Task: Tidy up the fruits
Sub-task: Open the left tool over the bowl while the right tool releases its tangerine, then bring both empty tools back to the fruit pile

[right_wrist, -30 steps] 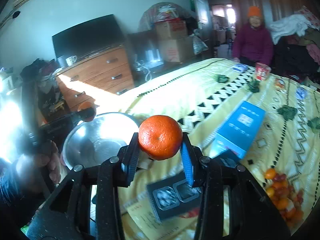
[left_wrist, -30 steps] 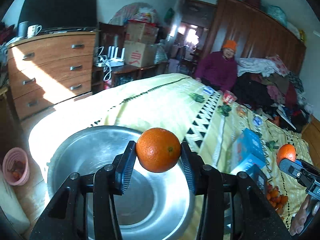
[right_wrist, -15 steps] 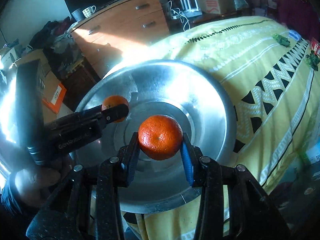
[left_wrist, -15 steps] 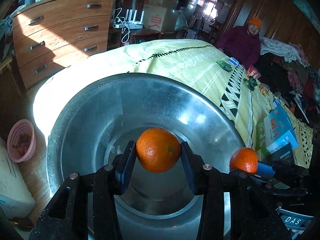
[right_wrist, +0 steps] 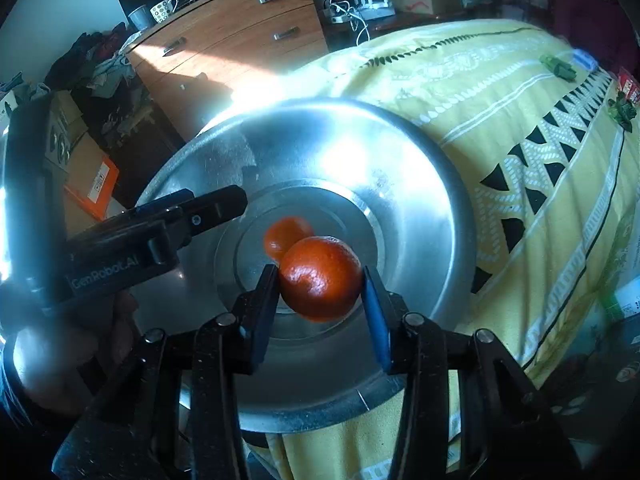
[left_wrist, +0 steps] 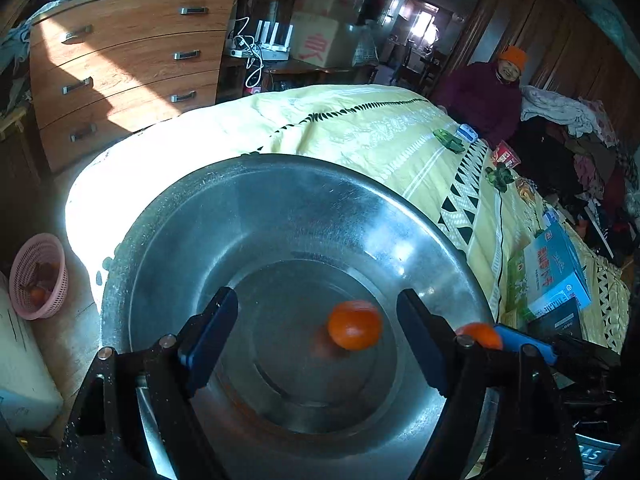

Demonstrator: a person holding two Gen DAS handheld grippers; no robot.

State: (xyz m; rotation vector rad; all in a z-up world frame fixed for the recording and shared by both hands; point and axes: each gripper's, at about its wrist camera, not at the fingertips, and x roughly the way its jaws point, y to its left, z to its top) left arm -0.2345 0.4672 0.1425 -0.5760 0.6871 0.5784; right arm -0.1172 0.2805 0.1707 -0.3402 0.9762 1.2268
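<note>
The left gripper had just been opening; its jaws stood wide apart, and the orange it held half a second before was now free, blurred, over the bottom of the bowl. So one fruit was delivered, I think. The right gripper was clamped on a second orange above the same bowl, likely next to be released. Farther away, on the floor, a pink basket held some small fruit.

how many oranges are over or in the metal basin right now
2: one round orange fruit loose in the big silver metal basin under the open left gripper, another clamped in the right gripper.
</note>
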